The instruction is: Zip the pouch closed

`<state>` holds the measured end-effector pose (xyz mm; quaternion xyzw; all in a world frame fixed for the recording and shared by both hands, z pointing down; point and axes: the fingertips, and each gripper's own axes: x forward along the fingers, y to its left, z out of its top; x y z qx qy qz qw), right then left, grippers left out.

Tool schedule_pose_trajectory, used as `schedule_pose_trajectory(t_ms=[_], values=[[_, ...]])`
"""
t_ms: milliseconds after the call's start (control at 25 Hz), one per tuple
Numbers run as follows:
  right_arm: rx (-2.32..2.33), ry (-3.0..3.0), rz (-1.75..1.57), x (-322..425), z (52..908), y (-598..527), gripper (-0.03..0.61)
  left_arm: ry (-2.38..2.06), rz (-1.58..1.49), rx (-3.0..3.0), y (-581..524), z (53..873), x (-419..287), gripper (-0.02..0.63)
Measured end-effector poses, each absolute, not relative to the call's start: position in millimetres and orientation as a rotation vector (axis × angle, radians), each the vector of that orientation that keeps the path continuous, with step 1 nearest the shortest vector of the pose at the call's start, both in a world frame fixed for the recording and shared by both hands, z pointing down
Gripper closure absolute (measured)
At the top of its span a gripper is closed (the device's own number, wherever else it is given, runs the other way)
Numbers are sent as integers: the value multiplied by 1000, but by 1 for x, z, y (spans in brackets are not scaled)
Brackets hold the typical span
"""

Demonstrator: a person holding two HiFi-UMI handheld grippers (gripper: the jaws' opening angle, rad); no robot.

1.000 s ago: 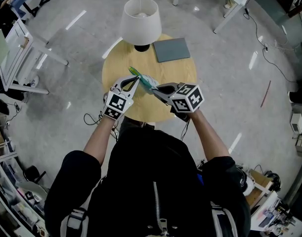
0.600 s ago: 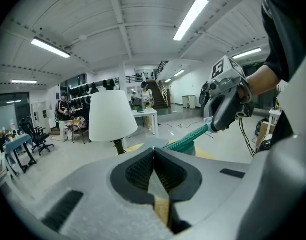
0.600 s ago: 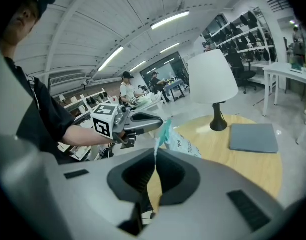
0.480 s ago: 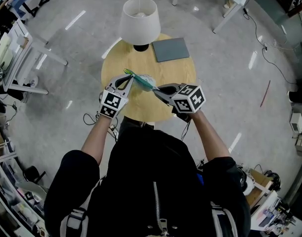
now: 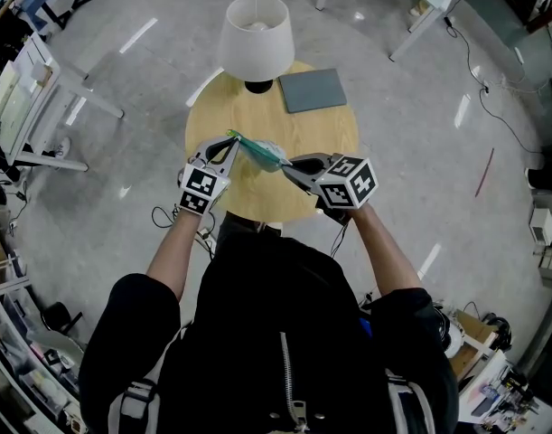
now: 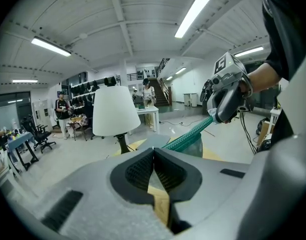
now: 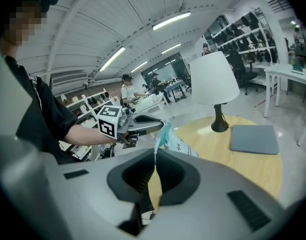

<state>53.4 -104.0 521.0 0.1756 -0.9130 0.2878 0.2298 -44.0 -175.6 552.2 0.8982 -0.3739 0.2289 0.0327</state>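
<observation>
Wood tabletop point(image 5: 322, 141) round; pouch point(image 5: 258, 150) soft, teal-edged

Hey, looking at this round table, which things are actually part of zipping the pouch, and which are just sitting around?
Part of the job:
pouch, held up between both grippers
left gripper, shut on the green zip end
right gripper, shut on the other end

Just lying about:
lamp
flat grey pad
table
</observation>
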Motion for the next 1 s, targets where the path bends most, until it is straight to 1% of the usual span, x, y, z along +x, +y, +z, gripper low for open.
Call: schedule_pose_trajectory(t_ms=[400,600,1000], values=[[476,-2518,791,51,519,-101,565,-1152,693,2746,-176,558,-45,604],[486,-2521,813,63,520,-100,566,-1225,668,2660,-186,565,-68,603],[503,-2533,831,65,519,-105,565,-1226,731,2663,-188,571,-63,603]])
